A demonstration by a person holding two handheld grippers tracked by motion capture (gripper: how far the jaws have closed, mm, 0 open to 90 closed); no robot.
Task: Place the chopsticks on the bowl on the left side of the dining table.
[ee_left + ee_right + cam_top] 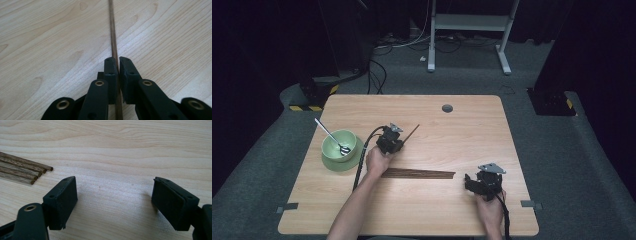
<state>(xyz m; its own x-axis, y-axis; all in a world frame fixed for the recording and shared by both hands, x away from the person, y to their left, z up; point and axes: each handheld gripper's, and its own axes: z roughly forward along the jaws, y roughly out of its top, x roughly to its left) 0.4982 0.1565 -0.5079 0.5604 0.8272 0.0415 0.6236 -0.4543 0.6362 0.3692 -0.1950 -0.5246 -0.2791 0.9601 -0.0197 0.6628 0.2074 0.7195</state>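
Nearest the camera, at the bench's near edge: two forearms coming in. Toward the left edge, a green bowl (339, 146) on a matching saucer, a spoon (332, 136) leaning inside. Just right of that, left gripper (398, 144) with jaws clenched on a single chopstick (113, 45), lifted tip slanting toward the far edge near mid-bench. Thin, dark brown, straight, round wood with visible grain. Likely light and stiff, smooth enough to swivel or slip in a narrow pinch; best gripped near the thicker end, square across the pads. Below it, a bundle of chopsticks (418, 173) lying flat at mid-bench, parallel to the near edge. Toward the right edge, right gripper (469, 183) resting low, jaws released wide, nothing between them, bundle tips close by.
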